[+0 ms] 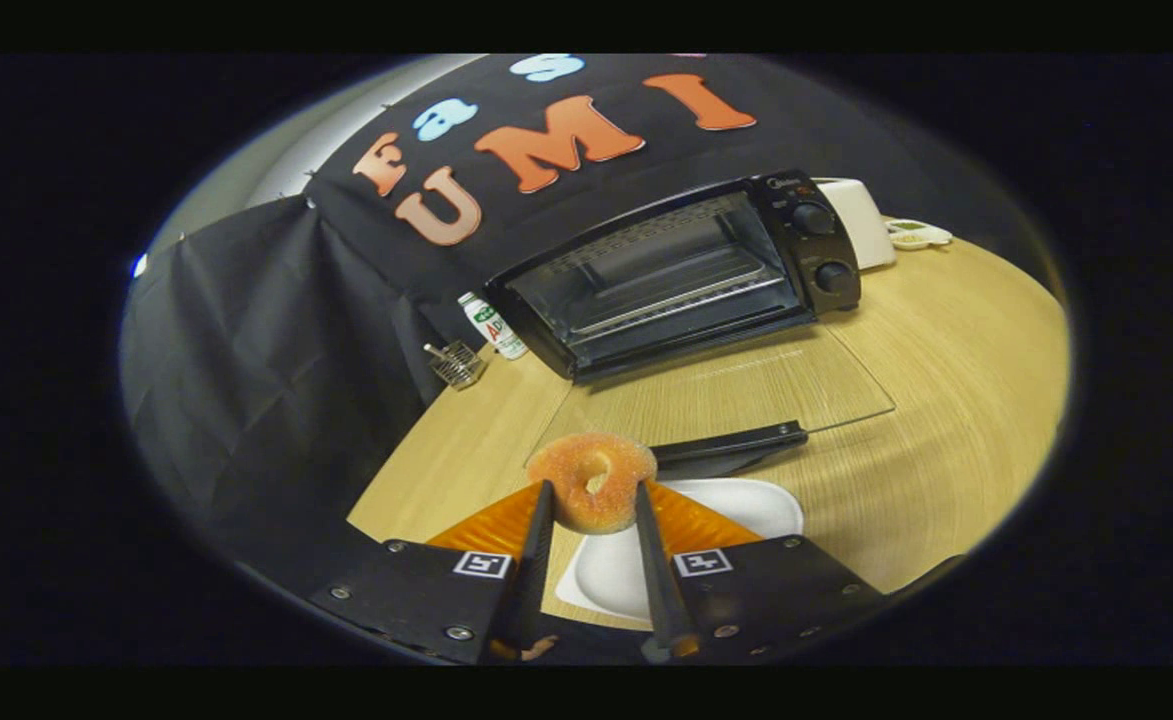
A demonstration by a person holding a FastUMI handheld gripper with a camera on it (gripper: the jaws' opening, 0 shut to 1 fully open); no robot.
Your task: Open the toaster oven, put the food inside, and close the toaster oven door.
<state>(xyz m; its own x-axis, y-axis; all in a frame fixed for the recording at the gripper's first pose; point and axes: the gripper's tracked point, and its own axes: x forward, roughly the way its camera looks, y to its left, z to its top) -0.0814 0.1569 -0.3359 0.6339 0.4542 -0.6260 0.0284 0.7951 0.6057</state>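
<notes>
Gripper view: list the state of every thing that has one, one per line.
Toaster oven: open, wire rack bare.
Oven door: folded down flat over the table.
Donut: clamped between the fingers, lifted above the plate.
Tool: shut on the donut.
White plate: nothing on the part that shows.

A: Where's the donut (592, 482)?
B: Sugar-coated, orange, upright on edge, pinched between both fingers of the claw (591, 500).
A: And the toaster oven (681, 270)?
B: Black, beyond it, with its glass door (736, 395) lying open flat.
</notes>
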